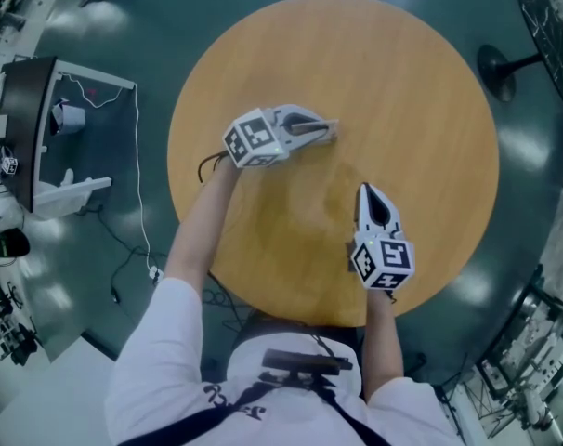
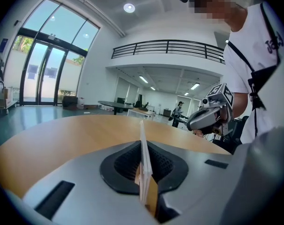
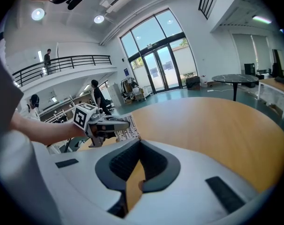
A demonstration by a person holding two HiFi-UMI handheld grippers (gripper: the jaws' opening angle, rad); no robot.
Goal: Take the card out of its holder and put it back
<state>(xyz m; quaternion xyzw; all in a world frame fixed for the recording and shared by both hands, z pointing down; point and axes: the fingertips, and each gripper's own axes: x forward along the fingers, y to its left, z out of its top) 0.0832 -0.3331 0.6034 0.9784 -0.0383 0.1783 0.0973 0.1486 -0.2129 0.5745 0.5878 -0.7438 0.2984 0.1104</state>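
Observation:
My left gripper point(image 1: 330, 130) hovers over the round wooden table point(image 1: 402, 91), left of centre, and is shut on a thin white card point(image 2: 142, 130). In the left gripper view the card stands edge-on between the pads, its top sticking out past the tips. The right gripper view shows the same card point(image 3: 128, 128) with rows of dark print, held out from the left gripper point(image 3: 115, 124). My right gripper point(image 1: 365, 190) is near the table's front right, jaws shut with nothing between them point(image 3: 139, 142). I cannot make out a separate holder.
The table stands on a dark green floor. A black monitor point(image 1: 26, 128) on a white stand with cables is at the left. A black pedestal base point(image 1: 500, 68) is at the upper right, and metal racks point(image 1: 532, 351) stand at the lower right.

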